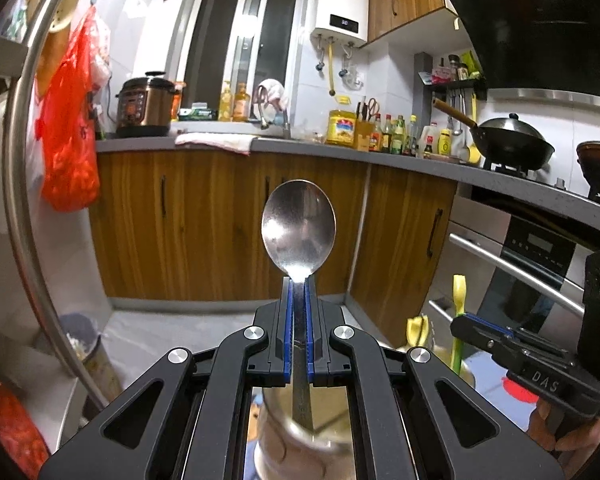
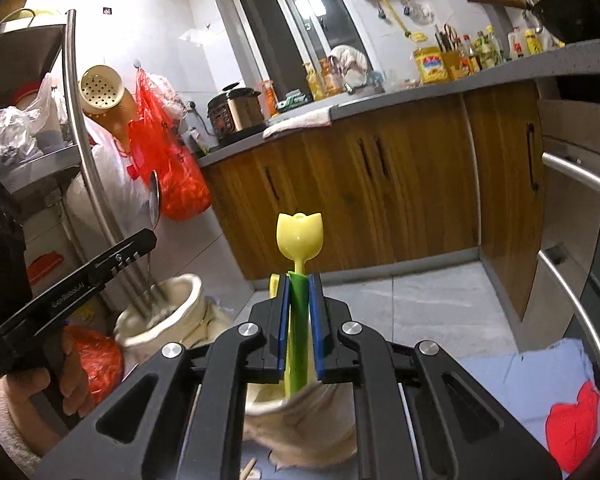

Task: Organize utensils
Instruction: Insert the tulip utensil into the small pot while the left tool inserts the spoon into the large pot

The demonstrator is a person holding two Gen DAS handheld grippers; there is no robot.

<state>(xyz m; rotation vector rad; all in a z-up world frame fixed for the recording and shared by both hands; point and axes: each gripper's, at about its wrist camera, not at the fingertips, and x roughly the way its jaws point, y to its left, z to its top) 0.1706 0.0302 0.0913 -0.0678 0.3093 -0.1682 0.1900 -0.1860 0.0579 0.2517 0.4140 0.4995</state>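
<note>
My left gripper (image 1: 299,280) is shut on a steel spoon (image 1: 298,227), bowl up, handle running down between the blue pads towards a shiny metal cup (image 1: 300,432) below. My right gripper (image 2: 299,278) is shut on a green-handled plastic spoon with a yellow tulip-shaped head (image 2: 299,234), held upright over a cream holder (image 2: 300,420). The right gripper also shows in the left wrist view (image 1: 460,320) with the yellow-green spoon (image 1: 459,300). The left gripper shows in the right wrist view (image 2: 150,240) holding the steel spoon (image 2: 154,200).
A cream cloth container (image 2: 160,312) stands at the lower left with metal rods in it. Wooden cabinets (image 1: 228,220) and a grey counter (image 1: 340,150) lie ahead. A steel shelf rail (image 2: 86,140), red bags (image 2: 168,168) and an oven handle (image 2: 576,168) flank the space.
</note>
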